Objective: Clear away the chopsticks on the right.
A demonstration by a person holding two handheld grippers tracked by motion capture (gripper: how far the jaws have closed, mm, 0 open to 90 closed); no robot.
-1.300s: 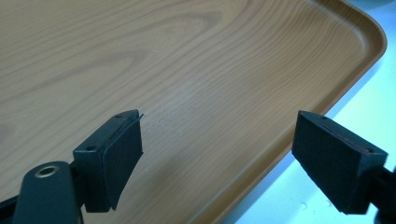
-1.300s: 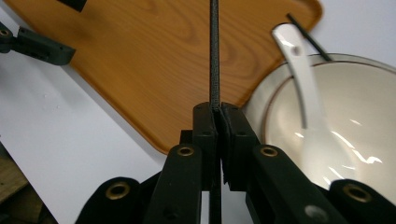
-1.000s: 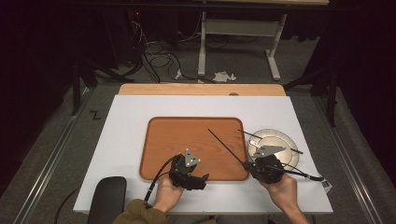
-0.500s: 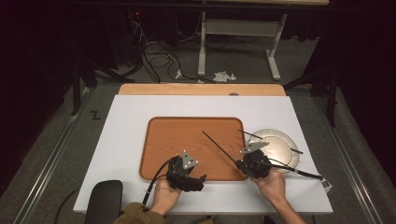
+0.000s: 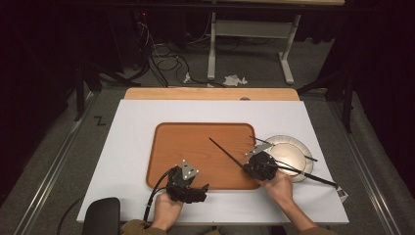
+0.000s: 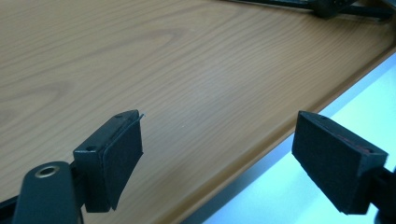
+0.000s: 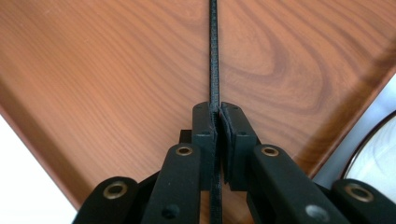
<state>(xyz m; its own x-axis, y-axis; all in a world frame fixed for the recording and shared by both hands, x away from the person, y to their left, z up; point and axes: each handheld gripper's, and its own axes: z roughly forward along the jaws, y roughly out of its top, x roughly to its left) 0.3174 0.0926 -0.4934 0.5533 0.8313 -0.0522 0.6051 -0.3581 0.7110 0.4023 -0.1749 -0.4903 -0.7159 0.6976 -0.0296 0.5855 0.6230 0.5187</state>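
At the near left of the white table (image 5: 132,127), just beside the person's left forearm, a dark rounded pad (image 5: 100,217) sits at the table's near edge. Next along, the left gripper (image 5: 193,192) rests in the person's left hand (image 5: 166,213) at the near edge of the wooden tray (image 5: 195,147), its jaws spread wide with nothing between them; the left gripper view has the two black pads far apart over the tray's near rim, brown grain under one and white table under the other (its cable loops back toward the person). The tray itself lies flat in the middle of the table, bare apart from what reaches over it. Over the tray's near right part, a thin black stick (image 5: 226,153) slants from far left to near right, and the right gripper (image 5: 253,166) has it pinched: in the right gripper view the jaws are pressed together on the stick (image 7: 214,56), which runs straight away from them above the tray's wood. The person's right hand (image 5: 280,188) holds that gripper just at the tray's near right corner. Right of the tray, close beside it, a round pale plate (image 5: 288,147) sits on the table, with a second black stick (image 5: 284,149) lying across it, one end past the plate's right rim. Another long dark stick (image 5: 308,175) stretches from the right gripper out to the right, across the plate's near edge; whether it touches the plate I cannot tell. Beyond the table's far edge runs a light wooden strip (image 5: 210,94).
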